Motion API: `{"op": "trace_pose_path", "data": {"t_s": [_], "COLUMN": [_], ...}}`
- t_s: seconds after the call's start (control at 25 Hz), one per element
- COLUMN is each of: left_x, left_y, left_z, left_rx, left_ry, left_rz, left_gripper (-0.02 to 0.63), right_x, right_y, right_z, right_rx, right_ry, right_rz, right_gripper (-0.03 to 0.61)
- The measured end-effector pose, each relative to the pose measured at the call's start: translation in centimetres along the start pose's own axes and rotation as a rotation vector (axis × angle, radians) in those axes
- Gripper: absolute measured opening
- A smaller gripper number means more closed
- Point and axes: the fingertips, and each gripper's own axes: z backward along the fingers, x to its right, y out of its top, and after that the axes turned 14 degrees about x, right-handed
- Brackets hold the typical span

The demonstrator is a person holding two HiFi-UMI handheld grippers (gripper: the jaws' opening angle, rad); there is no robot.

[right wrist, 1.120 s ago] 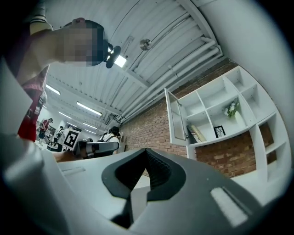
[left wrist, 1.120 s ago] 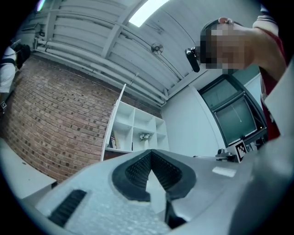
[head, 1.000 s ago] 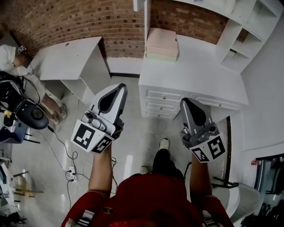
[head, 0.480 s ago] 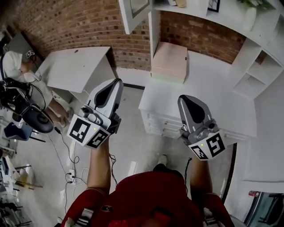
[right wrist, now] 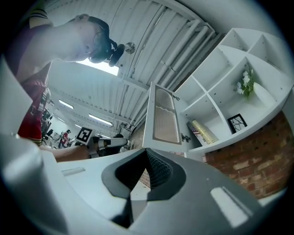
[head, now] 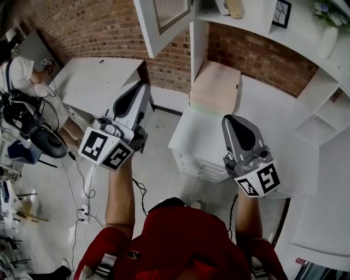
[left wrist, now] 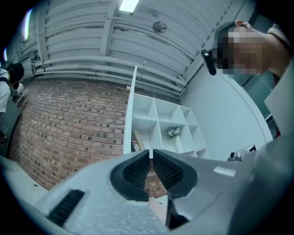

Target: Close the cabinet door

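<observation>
The white cabinet door (head: 164, 19) with a ribbed panel stands swung open from the upper shelf unit, at the top of the head view. The left gripper view has the door (left wrist: 130, 114) edge-on; the right gripper view faces its panel (right wrist: 163, 117). My left gripper (head: 141, 87) is below the door and left of it, pointing at the brick wall. Its jaws (left wrist: 150, 153) are opening, with a thin slit and nothing between them. My right gripper (head: 232, 121) is over the white dresser, its jaws (right wrist: 147, 151) shut and empty. Neither touches the door.
A white dresser (head: 202, 158) with drawers stands under the shelves, a pink box (head: 216, 87) on its top. On the shelves are a framed picture (head: 281, 12) and a vase of flowers (head: 328, 33). A white table (head: 93, 82), a seated person (head: 22, 71) and floor cables (head: 82, 202) lie left.
Both grippers have moved forward toward the brick wall and shelf unit and risen a little. The open cabinet door has come into view at the top.
</observation>
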Motion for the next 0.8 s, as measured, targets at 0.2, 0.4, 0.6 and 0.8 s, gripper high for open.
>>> {"op": "trace_pose_path", "data": {"t_s": [0.2, 0.4, 0.6, 0.8], "left_x": [-3.3, -5.6, -7.0, -7.2], "left_y": [0.2, -0.5, -1.3, -2.0], "left_z": [-2.2, -4.4, -6.1, -6.8], "left_rx": [0.027, 0.037, 0.056, 0.063], "left_ry": [-0.03, -0.093, -0.165, -0.261], "left_rz": [0.019, 0.063, 0.121, 0.156], "left_gripper": [0.091, 0.162, 0.171, 0.167], "right_x": [1.2, 1.9, 2.9, 2.7], "right_y": [-1.3, -2.3, -3.8, -5.4], "right_z": [-1.1, -2.3, -3.5, -4.0], "right_rx": [-0.018, -0.053, -0.074, -0.101], "right_ry": [-0.018, -0.041, -0.083, -0.112], "right_rz": [0.023, 0.066, 0.095, 0.128], "right_gripper": [0.012, 0.013, 0.014, 0.014]}}
